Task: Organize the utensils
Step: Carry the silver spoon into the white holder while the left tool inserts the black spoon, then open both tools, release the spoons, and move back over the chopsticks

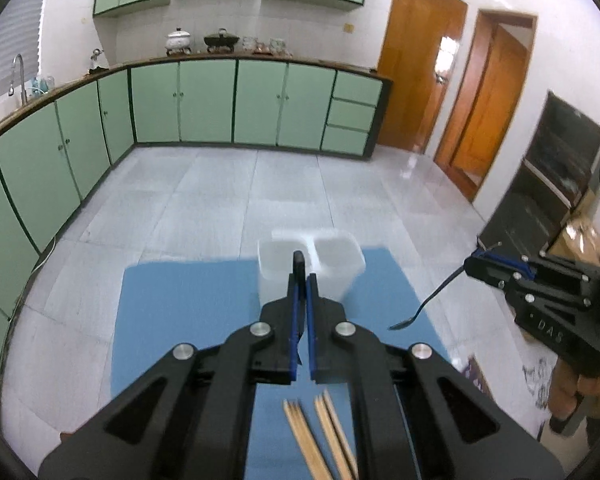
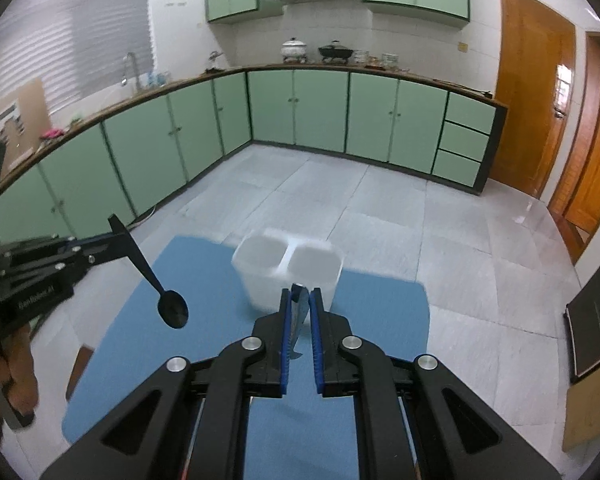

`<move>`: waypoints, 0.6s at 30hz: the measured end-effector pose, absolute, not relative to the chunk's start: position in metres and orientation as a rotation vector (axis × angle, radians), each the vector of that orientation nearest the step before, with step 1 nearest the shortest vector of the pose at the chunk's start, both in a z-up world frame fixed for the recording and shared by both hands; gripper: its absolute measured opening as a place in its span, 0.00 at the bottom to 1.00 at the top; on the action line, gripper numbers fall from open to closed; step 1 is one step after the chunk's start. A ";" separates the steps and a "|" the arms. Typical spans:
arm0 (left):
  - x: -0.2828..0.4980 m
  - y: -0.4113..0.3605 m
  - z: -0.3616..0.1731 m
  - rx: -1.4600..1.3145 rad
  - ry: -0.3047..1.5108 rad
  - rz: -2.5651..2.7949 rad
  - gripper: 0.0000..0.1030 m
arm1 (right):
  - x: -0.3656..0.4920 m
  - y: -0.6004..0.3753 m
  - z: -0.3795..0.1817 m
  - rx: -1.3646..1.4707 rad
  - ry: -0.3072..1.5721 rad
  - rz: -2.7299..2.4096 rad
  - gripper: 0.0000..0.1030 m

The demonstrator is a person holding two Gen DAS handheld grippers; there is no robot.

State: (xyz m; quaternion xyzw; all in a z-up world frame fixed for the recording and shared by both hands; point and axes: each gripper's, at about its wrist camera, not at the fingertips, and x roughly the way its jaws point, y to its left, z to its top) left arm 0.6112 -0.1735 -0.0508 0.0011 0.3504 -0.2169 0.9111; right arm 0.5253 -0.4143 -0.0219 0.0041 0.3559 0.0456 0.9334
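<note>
Both white holder [image 2: 288,270] compartments look empty. Left gripper [image 1: 302,280] fingers pinch a black spoon [image 2: 173,309], right gripper [image 2: 300,294] fingers a metal spoon [image 1: 424,304] — both short of it; chopsticks [image 1: 320,436] lie nearer on the mat.

Two-compartment holder [image 1: 312,268] on mat [image 1: 180,320], chopsticks [image 1: 320,440] nearer the camera.

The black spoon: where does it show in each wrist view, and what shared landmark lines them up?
Left wrist view: the black spoon pokes out between the left gripper's jaws, centre, handle end only.
Right wrist view: black spoon at left, bowl hanging down over the blue mat.
Shared landmark: the white two-compartment holder at the mat's far edge.
</note>
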 end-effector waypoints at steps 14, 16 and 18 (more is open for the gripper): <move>0.729 -0.224 -0.126 -0.027 0.784 -0.411 0.03 | 0.656 -0.434 -0.092 0.045 0.811 0.011 0.09; 0.732 -0.223 -0.142 -0.028 0.812 -0.406 0.04 | 0.658 -0.438 -0.108 0.055 0.836 0.011 0.09; 0.734 -0.218 -0.145 -0.020 0.813 -0.395 0.10 | 0.657 -0.442 -0.115 0.070 0.846 0.009 0.10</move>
